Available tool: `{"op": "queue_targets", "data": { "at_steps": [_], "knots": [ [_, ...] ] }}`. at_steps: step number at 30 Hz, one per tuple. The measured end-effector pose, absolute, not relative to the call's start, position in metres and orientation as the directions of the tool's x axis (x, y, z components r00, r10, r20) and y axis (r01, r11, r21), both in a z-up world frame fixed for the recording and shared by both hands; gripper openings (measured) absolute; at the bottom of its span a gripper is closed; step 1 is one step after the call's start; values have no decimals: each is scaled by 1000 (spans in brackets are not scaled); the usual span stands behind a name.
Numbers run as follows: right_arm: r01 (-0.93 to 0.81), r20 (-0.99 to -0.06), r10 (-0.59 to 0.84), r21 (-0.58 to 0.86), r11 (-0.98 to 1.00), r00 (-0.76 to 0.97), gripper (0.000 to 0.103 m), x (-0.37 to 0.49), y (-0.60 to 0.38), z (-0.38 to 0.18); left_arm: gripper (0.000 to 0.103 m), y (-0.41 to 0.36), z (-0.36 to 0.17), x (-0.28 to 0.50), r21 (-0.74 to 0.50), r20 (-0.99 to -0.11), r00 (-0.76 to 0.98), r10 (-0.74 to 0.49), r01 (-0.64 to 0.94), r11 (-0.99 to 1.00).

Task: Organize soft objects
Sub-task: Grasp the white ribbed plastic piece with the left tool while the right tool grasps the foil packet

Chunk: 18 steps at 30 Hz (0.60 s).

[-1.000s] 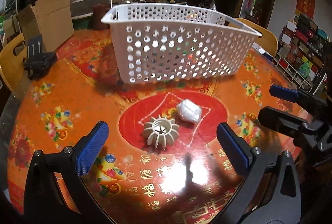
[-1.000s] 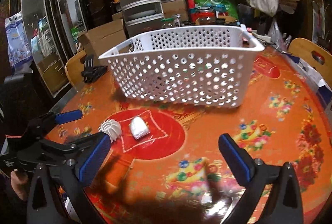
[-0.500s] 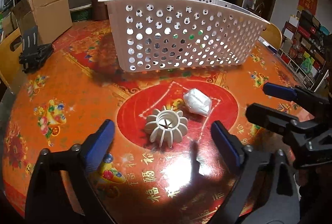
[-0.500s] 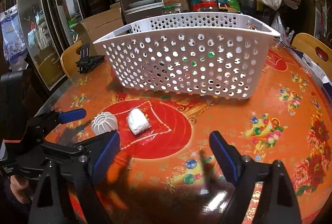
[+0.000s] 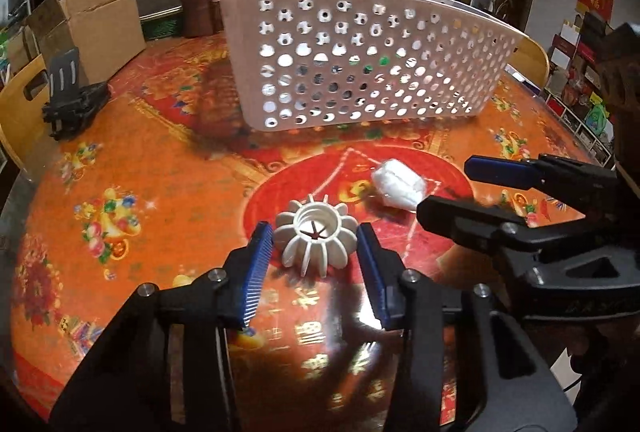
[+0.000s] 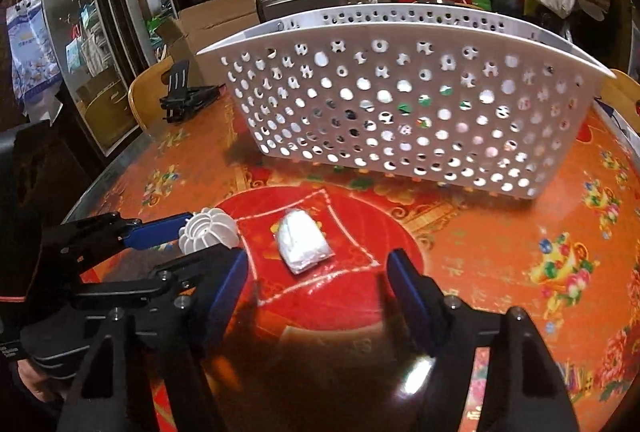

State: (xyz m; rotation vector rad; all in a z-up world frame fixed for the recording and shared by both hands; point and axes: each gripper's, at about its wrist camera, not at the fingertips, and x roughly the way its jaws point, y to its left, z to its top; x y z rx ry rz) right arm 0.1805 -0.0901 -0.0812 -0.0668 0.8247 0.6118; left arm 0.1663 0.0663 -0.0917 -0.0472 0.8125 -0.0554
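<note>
Gripping ribbed white toy (image 5: 315, 237) on worktop (image 5: 160, 168), left tongs (image 5: 316, 252) pitched down. Right tongs (image 6: 318, 272) half-wide, just closing, unclamped around wrapped white wad (image 6: 303, 242). Basket (image 5: 360, 64) at 12 o'clock, apart.

Black tongs (image 5: 316, 244), blue ribbed pads (image 5: 256, 268), silver screws.

A: Where does the light come from?
B: Overhead, warm; it leaves white glare on the glossy tabletop (image 5: 368, 316) near the bottom of both views, with dark shadows beside it

A: Sharp?
B: Centre mostly; the basket (image 6: 400, 104) bows with fisheye bend, the corners go black, the background clutter is dim
</note>
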Motion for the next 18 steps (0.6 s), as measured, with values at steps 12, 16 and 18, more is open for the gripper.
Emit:
{"op": "queue_targets", "data": {
  "at_steps": [12, 16, 18],
  "knots": [
    [-540, -739, 455, 148, 829, 497, 56, 193, -67, -88, 41, 91, -91, 160, -112, -712, 699, -72, -11, 994],
    [-546, -751, 442, 130, 828, 491, 54, 195, -59, -88, 41, 89, -91, 160, -113, -712, 698, -76, -7, 994],
    [-541, -761, 428, 120, 832, 488, 51, 196, -55, -91, 41, 89, -92, 160, -115, -714, 696, -78, -7, 993]
  ]
}}
